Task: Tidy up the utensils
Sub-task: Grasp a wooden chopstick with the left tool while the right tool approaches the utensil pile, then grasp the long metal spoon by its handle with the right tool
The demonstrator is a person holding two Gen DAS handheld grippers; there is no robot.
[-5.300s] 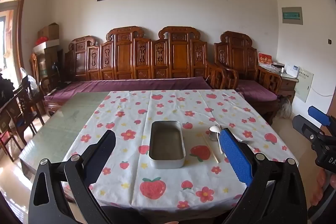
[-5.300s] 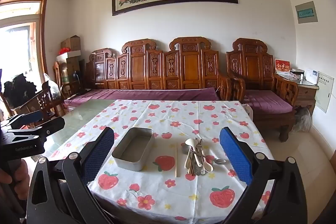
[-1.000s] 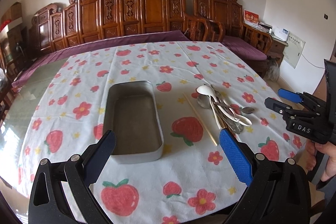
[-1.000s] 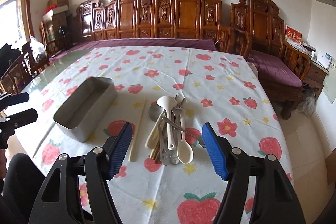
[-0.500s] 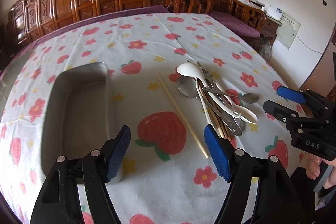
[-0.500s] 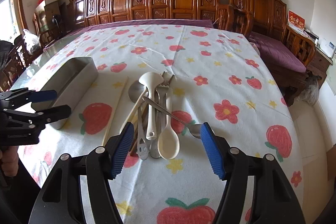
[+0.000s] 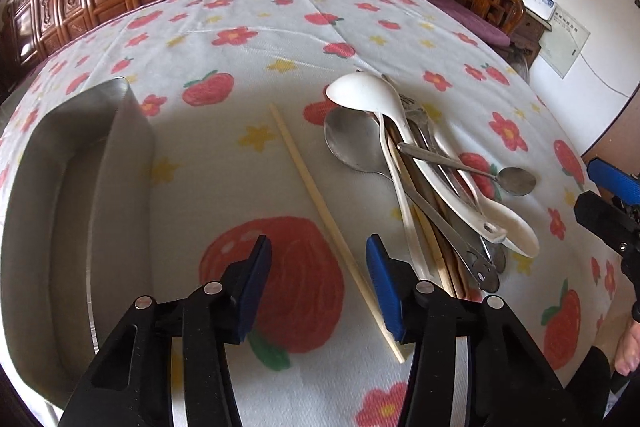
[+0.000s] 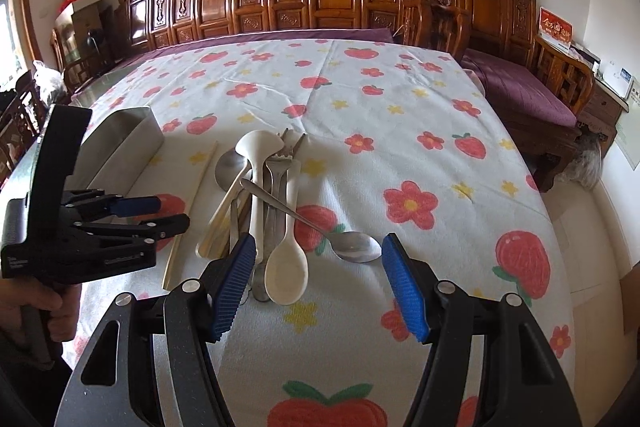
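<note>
A: So, where do the utensils lie?

B: Heaped on the table [image 8: 400, 115], on its strawberry-print cloth. A white ladle [image 7: 384, 111] and a white plastic spoon [image 8: 287, 267] lie over forks and steel spoons, and a small metal spoon [image 8: 352, 245] crosses the heap with its bowl toward the right side.

A: And the chopstick?

B: One pale chopstick [image 7: 320, 207] lies apart from the heap, between it and the metal tray [image 7: 48, 211]. The tray sits to the left and looks empty inside.

A: What about the left gripper?

B: The left gripper [image 7: 318, 279] hangs low over the cloth, its fingers spread partway with nothing between them. The near end of the chopstick runs just inside the right finger [image 7: 384, 283]; whether they touch, I cannot tell.

A: The right one?

B: The right gripper [image 8: 318, 287] is also released, its fingers wide on either side of the near end of the heap, with the white spoon's bowl and the small spoon's bowl lying between them. It grips nothing.
</note>
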